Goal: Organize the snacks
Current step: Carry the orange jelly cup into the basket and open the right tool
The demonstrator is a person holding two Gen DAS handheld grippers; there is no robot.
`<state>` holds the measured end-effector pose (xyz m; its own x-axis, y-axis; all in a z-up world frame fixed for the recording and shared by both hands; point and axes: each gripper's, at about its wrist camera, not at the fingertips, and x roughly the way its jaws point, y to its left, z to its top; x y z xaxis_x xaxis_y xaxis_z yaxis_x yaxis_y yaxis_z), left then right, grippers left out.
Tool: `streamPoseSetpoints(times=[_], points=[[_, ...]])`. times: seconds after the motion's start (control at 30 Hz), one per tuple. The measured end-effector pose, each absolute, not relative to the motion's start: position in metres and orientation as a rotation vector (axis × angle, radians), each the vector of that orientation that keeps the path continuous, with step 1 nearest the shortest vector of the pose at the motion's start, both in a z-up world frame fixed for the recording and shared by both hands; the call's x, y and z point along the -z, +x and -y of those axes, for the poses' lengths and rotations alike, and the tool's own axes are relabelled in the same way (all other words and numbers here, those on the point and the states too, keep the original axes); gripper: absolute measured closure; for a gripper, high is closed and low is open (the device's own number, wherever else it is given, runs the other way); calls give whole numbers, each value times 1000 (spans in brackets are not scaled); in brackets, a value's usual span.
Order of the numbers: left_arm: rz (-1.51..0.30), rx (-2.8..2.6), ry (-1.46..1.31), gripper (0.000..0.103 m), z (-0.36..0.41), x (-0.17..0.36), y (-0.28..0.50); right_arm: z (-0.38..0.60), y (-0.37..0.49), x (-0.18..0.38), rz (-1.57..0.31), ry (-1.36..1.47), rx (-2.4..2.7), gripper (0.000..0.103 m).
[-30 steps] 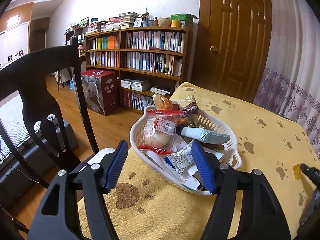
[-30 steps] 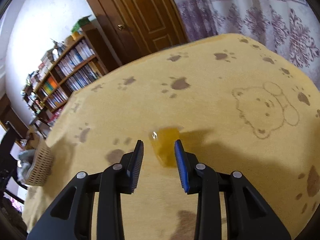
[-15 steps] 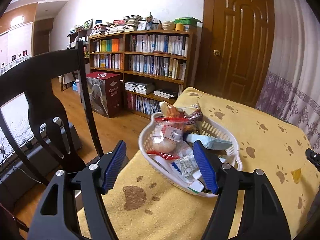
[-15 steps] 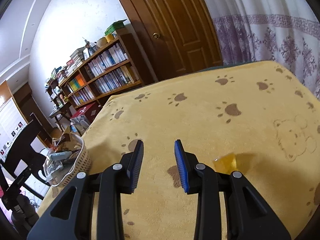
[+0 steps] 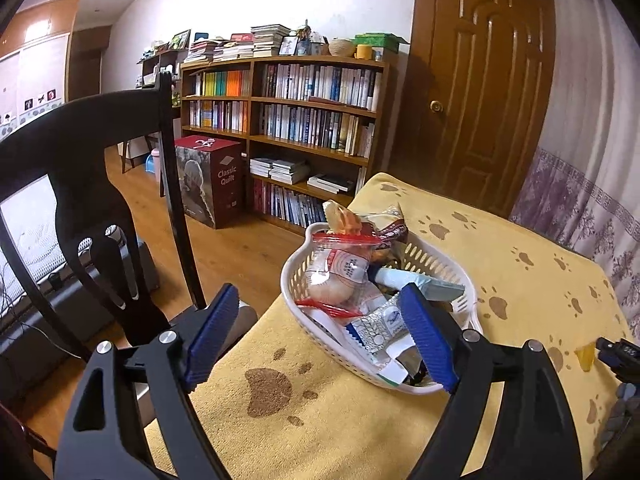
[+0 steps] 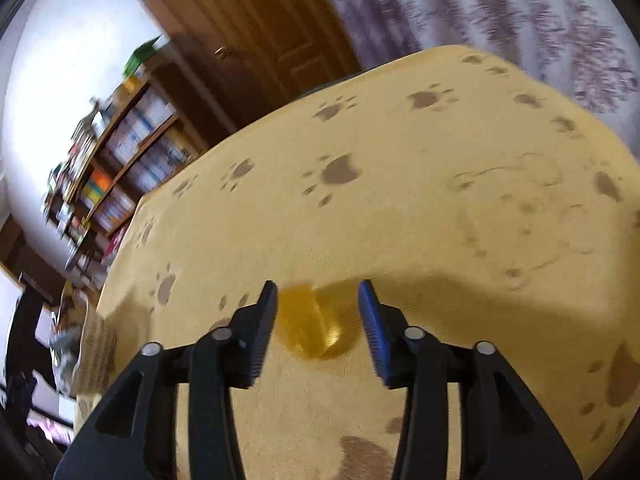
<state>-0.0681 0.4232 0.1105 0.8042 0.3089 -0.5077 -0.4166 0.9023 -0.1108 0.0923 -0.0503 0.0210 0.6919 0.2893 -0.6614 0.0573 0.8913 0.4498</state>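
Our right gripper [image 6: 318,312] hangs open, empty, straddling the yellow candy [image 6: 308,320] — we should centre, then close gently. Left gripper [image 5: 316,340], wide open, faces the basket [image 5: 292,292] at 12 o'clock.

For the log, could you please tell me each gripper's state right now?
Left gripper: open, holding nothing.
Right gripper: open, fingers straddling the yellow snack, not gripping.

Left gripper [image 5: 318,334]: matte black plastic frame with triangular cut-outs in each arm; two fingers faced with ribbed blue pads [image 5: 424,336]; round silver screws [image 5: 168,336] at the pivots, two per side.

Right gripper [image 6: 318,314]: same build, black arms with triangular openings, silver screw heads [image 6: 414,333], finely ribbed inner faces, one pad [image 6: 372,328] showing blue, the other dark.
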Motion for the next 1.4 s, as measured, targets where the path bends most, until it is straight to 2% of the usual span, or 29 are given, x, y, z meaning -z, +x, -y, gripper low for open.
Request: streamPoseSetpoints(times=[0.4, 0.5, 0.7, 0.97, 1.4], points=[[-491, -411, -252, 18, -437, -113, -72, -25, 113, -9, -859, 232, -211, 54], [-494, -416, -258, 18, -439, -112, -71, -32, 113, -11, -851, 196, -193, 60], [-498, -419, -257, 18, -439, -111, -69, -45, 111, -17, -840, 163, -193, 61], [-502, -456, -253, 18, -448, -110, -68, -96, 105, -58, -772, 151, -325, 61], [-492, -482, -201, 17, -448, -115, -72, -233, 103, -122, -682, 60, -579, 61]])
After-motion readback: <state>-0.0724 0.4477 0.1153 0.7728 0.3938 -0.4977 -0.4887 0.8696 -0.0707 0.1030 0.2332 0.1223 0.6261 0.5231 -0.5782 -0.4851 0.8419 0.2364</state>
